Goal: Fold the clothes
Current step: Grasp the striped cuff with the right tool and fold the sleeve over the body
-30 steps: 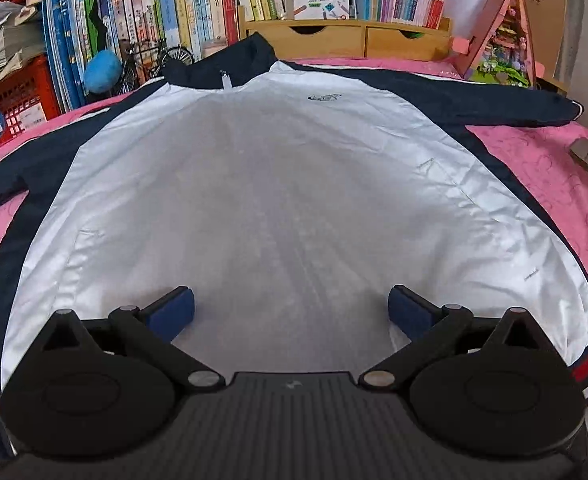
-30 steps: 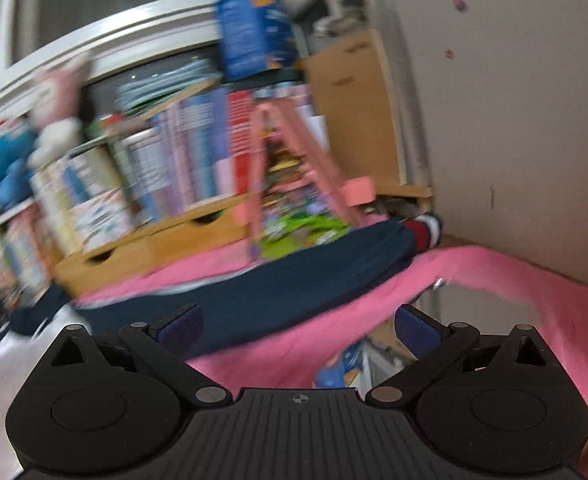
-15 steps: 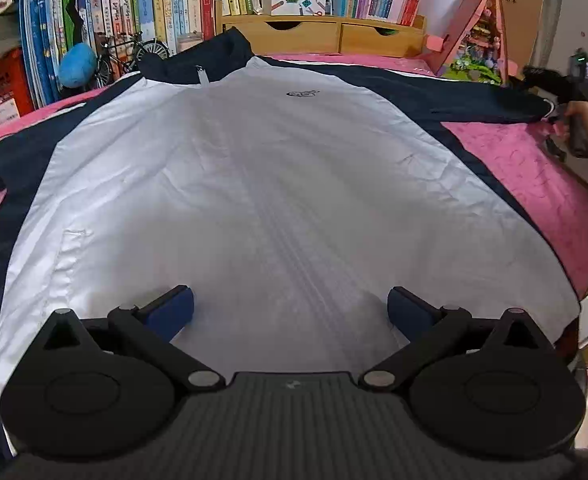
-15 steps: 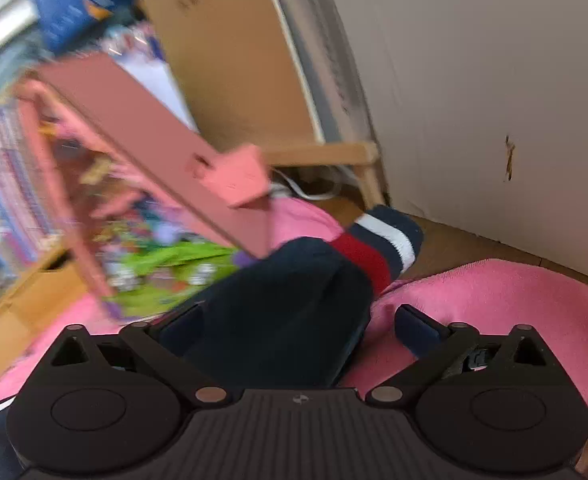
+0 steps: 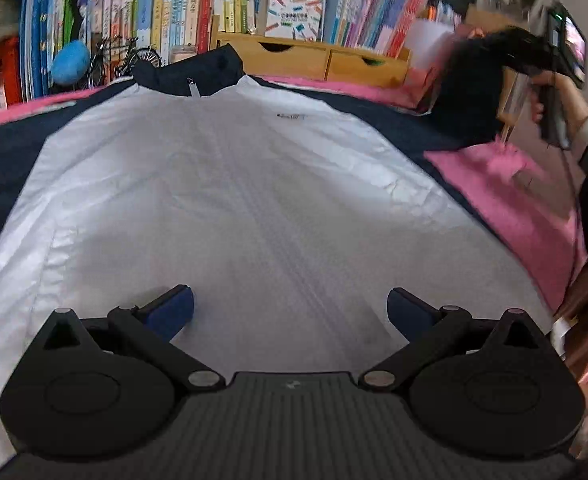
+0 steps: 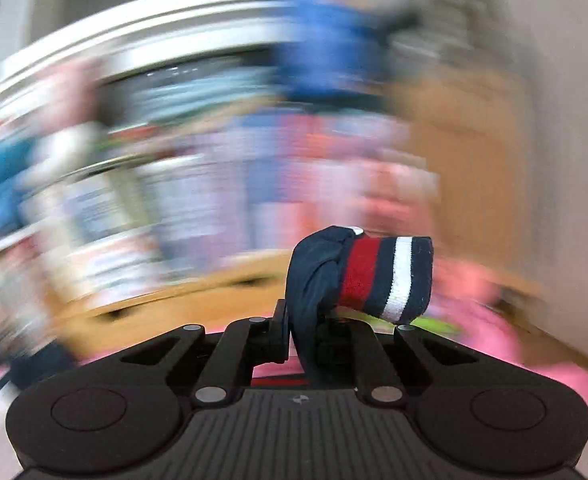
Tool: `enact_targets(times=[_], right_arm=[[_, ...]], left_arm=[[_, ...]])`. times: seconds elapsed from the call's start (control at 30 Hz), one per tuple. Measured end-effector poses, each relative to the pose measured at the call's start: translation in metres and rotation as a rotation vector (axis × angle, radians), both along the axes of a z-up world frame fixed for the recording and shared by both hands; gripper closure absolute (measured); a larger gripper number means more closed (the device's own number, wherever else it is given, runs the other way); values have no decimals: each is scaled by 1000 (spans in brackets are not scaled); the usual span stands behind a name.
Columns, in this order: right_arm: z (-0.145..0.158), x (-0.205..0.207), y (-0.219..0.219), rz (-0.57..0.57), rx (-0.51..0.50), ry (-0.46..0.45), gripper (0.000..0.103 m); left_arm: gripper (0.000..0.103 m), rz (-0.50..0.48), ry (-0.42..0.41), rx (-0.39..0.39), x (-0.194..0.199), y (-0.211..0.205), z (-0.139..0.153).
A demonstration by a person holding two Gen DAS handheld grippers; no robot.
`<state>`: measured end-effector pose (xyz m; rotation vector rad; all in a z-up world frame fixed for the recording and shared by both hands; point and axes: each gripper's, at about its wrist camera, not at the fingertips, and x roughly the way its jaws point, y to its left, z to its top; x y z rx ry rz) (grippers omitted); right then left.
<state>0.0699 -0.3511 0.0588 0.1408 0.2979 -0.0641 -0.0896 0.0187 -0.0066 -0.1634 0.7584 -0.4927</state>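
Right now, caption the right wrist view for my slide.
Right tongs shut on the jacket's striped sleeve cuff, background blurred.

No legible text; jacket (image 5: 253, 200) chest logo and book spines (image 5: 181, 8) too blurred.

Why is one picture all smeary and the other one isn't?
In the right wrist view the shelves behind are streaked with motion blur, while the striped cuff pinched in the right gripper stays sharp. The left wrist view is mostly clear on the jacket, bent by the fisheye lens, with blur only around the lifted sleeve.
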Motion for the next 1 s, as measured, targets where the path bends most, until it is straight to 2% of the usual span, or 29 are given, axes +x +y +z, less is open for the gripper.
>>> enact_targets(times=[0.1,0.17,0.2,0.27,0.33,0.37,0.4,0.43,0.53,0.57,0.6,0.67,0.83,0.97,1.0], right_arm=[[9,9,119,275,-155,-6,92],[4,14,189,426,-232,2,92],[-3,17,222,491,-262,12,92],[-22,23,277,579,-306,54,88],[-46,27,320,631,-369,105,74],[-58,27,337,656,-404,128,57],[-68,24,350,680,-439,146,46],[-73,19,357,698,-461,159,44],[-76,2,354,725,-476,179,29],[-74,-3,347,734,-459,187,20],[-70,-5,335,744,-415,198,12],[-59,-6,309,766,-307,213,2],[-41,-10,239,850,-87,284,0],[-42,-22,201,754,-62,263,0],[-44,-24,193,722,-58,264,0]], left_arm=[[0,8,50,-160,0,26,0],[0,13,83,-267,1,43,0],[0,18,95,-304,0,50,0],[0,34,83,-311,-2,60,5],[0,51,63,-306,-4,69,12],[0,60,53,-303,-4,74,16],[0,68,43,-301,-5,78,20],[0,77,33,-298,-6,83,23],[0,102,2,-290,-8,96,34],[0,111,-8,-287,-9,101,38],[0,119,-18,-285,-10,105,41],[0,152,-52,-230,-3,108,54],[0,215,-177,-24,30,100,81],[0,333,-319,257,68,78,77],[0,337,-307,248,81,78,75]])
